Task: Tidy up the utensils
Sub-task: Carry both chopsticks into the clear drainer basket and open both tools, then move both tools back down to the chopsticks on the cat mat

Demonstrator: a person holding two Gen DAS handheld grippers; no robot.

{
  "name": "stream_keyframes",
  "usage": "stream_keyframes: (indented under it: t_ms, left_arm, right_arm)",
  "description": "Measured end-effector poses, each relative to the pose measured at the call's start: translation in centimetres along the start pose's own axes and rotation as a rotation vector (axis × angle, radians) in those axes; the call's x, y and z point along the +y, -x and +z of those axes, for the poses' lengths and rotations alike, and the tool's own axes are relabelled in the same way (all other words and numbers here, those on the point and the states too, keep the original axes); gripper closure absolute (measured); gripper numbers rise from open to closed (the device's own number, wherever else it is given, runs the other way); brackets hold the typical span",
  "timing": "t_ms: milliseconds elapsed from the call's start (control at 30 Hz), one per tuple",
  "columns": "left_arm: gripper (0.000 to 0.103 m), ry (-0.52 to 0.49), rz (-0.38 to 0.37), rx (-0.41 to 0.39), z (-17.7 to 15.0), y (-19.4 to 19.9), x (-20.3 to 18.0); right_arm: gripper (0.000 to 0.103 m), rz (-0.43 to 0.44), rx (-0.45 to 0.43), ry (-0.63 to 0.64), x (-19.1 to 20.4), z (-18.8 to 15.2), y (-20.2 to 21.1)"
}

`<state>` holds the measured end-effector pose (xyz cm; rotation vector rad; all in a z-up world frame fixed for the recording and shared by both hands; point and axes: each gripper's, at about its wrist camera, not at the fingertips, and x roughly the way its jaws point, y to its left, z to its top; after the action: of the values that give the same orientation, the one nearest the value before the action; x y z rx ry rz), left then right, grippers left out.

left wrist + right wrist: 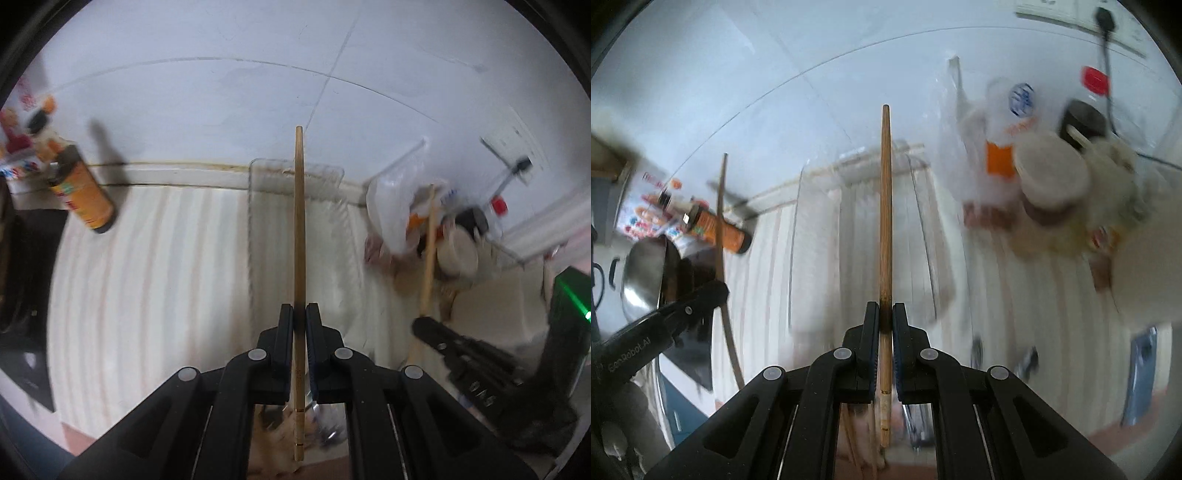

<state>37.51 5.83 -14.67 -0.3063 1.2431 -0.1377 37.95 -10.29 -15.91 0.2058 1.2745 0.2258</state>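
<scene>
Pinching one chopstick each, left gripper and right gripper clamp light, stiff, slippery sticks near their thick ends, raised over the clear tray by the counter's back edge.

The things stand on a counter covered by a pale striped cloth, which runs up to a white tiled wall. A clear plastic tray stands on the cloth near the wall, and I use it as the landmark. To the left of the tray, well apart, is a dark bottle with an orange label. To the right of the tray is a group of things close together: a clear plastic bag and a round cream lid are clear. The rest of this group is too blurred to name.
</scene>
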Motion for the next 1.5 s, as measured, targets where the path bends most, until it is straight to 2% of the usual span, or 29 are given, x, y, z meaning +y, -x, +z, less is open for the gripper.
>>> stream_keyframes:
  t_ms: [133, 233, 367, 433, 467, 500, 533, 600, 667, 733, 767, 800, 833, 867, 900, 967, 1133, 1500]
  left_arm:
    - [0.099, 0.071, -0.006, 0.060, 3.4, -3.9, 0.4]
    - [0.098, 0.088, 0.000, 0.100, 4.8, -6.4, 0.4]
    - [0.097, 0.089, 0.055, 0.128, 5.2, -8.1, 0.5]
    - [0.096, 0.093, 0.066, 0.122, 5.2, -8.0, 0.7]
    - [0.093, 0.093, 0.075, 0.114, 5.1, -7.8, 0.8]
    - [0.088, 0.089, 0.091, 0.104, 4.9, -7.4, 0.9]
    - [0.083, 0.082, 0.113, 0.096, 4.6, -7.1, 1.1]
    - [0.054, 0.066, 0.158, 0.061, 4.0, -6.1, 1.2]
    - [0.041, 0.054, 0.202, 0.017, 3.3, -5.2, 1.3]
    - [0.025, 0.032, 0.262, -0.046, 2.3, -4.1, 1.4]
    - [0.008, 0.024, 0.288, -0.070, 1.8, -3.7, 1.5]
    - [0.000, 0.020, 0.303, -0.095, 1.3, -3.2, 1.6]
    - [0.000, 0.014, 0.315, -0.117, 0.6, -2.8, 1.7]
    - [0.000, 0.005, 0.330, -0.126, 0.2, -2.6, 1.8]
    - [0.000, -0.008, 0.351, -0.133, -0.4, -2.4, 1.7]
    - [0.000, -0.022, 0.385, -0.157, -1.4, -2.0, 1.8]
    - [0.000, -0.042, 0.399, -0.184, -3.9, -0.9, 1.3]
    - [0.000, -0.089, 0.346, -0.296, -8.2, 5.1, -1.4]
  right_arm:
    - [0.096, 0.017, 0.062, 0.020, 0.1, 4.0, -4.5]
    - [0.096, 0.008, 0.101, 0.045, 0.0, 5.4, -7.7]
    - [0.096, -0.015, 0.173, 0.083, 0.3, 5.9, -11.2]
    - [0.090, -0.019, 0.193, 0.073, -0.1, 5.7, -11.9]
    - [0.077, -0.015, 0.193, 0.065, -0.3, 5.5, -11.8]
    - [0.062, -0.020, 0.184, 0.060, -0.6, 5.3, -11.6]
    - [0.060, -0.028, 0.167, 0.060, -0.8, 5.1, -11.2]
    - [0.058, -0.039, 0.147, 0.046, -1.4, 4.7, -10.4]
    - [0.055, -0.053, 0.132, 0.042, -1.6, 4.1, -9.5]
    - [0.049, -0.111, 0.088, 0.068, -1.2, 3.2, -7.9]
    - [0.044, -0.157, 0.060, 0.088, -1.2, 2.7, -7.3]
    - [0.035, -0.198, 0.027, 0.110, -1.0, 2.2, -6.8]
    - [0.028, -0.233, 0.002, 0.132, -0.7, 1.7, -6.3]
    - [0.015, -0.262, -0.019, 0.152, -0.5, 1.2, -6.1]
    - [0.006, -0.285, -0.034, 0.169, -0.4, 0.6, -5.7]
    - [0.004, -0.323, -0.061, 0.184, -0.4, -0.5, -5.2]
    - [0.001, -0.340, -0.110, 0.173, -1.1, -2.6, -3.1]
    - [0.001, -0.301, -0.290, 0.153, 0.2, -6.9, 5.8]
